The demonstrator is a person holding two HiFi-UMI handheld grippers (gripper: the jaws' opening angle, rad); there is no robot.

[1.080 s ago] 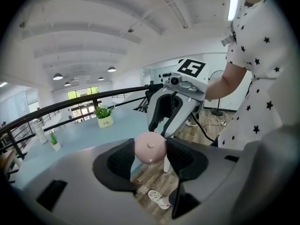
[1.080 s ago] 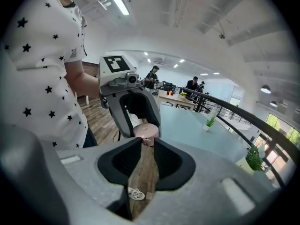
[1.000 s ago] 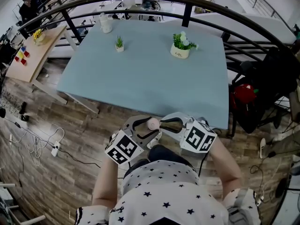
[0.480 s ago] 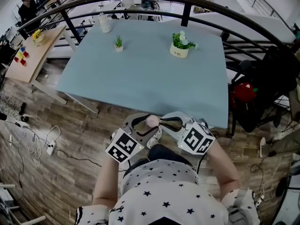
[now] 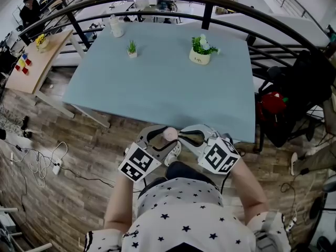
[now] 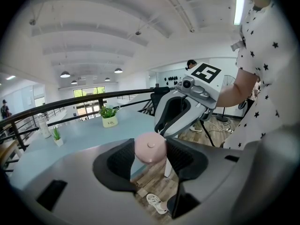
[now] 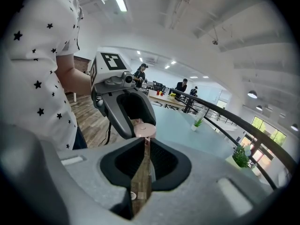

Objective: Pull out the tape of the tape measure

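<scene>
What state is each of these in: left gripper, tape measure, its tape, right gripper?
left gripper: shut on the tape measure.
tape measure: held in the air between that gripper's jaws.
tape: none drawn out yet.
right gripper: jaws have just been closing, nearly together at the tape measure's rim; whether they pinch the tape's end is unclear.

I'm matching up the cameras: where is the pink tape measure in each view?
Head view: pink tape measure low centre, just off the table edge.
Left gripper view: centre, clamped in the left gripper.
Right gripper view: near centre.
Shared landmark: white-potted plant.
</scene>
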